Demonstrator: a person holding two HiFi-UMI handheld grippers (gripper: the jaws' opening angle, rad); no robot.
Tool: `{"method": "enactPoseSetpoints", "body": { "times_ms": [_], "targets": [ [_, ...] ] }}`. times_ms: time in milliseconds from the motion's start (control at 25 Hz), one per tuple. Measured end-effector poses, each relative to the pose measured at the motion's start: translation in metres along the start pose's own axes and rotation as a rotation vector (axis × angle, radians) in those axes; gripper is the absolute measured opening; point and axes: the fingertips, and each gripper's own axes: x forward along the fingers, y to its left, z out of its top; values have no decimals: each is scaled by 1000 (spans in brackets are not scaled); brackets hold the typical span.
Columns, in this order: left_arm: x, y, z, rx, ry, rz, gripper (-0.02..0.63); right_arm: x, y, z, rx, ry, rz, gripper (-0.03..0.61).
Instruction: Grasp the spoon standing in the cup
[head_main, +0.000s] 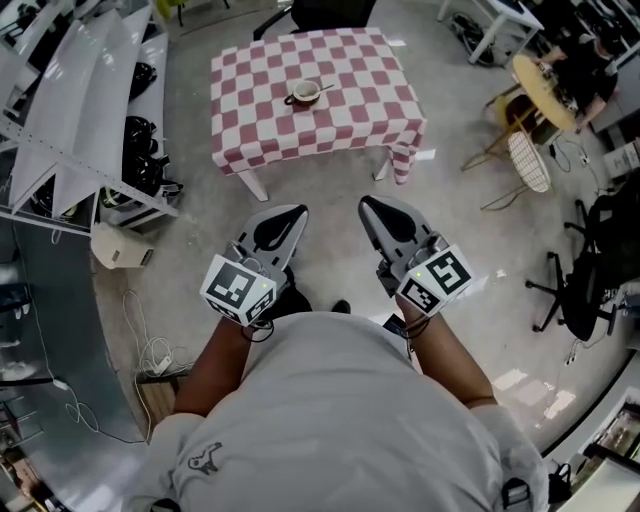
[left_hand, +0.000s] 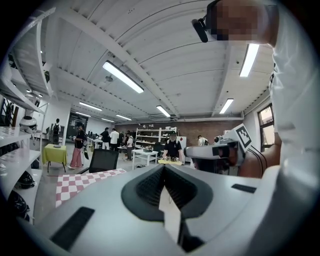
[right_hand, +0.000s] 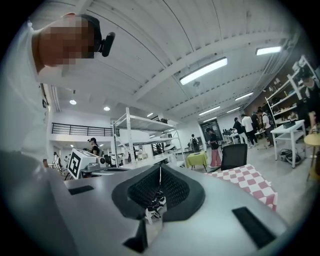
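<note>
A brown cup (head_main: 304, 94) with a spoon (head_main: 318, 90) leaning in it stands on a small table under a red-and-white checked cloth (head_main: 350, 110), far ahead of me in the head view. My left gripper (head_main: 292, 213) and right gripper (head_main: 369, 206) are held close to my body, side by side, pointing at the table and well short of it. Both have their jaws pressed together with nothing between them. The left gripper view shows its shut gripper (left_hand: 163, 168) and a corner of the checked cloth (left_hand: 80, 183). The right gripper view shows its shut gripper (right_hand: 160, 168) and the cloth (right_hand: 250, 181). Neither shows the cup.
A white shelving rack (head_main: 70, 110) runs along the left. At the right stand a round wooden table (head_main: 545, 92), a folding chair (head_main: 527, 160) and a black office chair (head_main: 580, 280). A black chair (head_main: 320, 12) sits behind the table. Cables (head_main: 150, 350) lie on the floor. People (left_hand: 172, 147) stand far off.
</note>
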Motion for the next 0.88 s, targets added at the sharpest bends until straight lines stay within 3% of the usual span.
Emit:
{"method": "enactPoseSetpoints", "body": {
  "times_ms": [360,880],
  "targets": [
    [15,85,5,13,5,-55,11,76,-30,-1,0,9,-83,32],
    [6,191,25,71,16,-120,11,182,-31,-1,1,9,-129,32]
  ]
}}
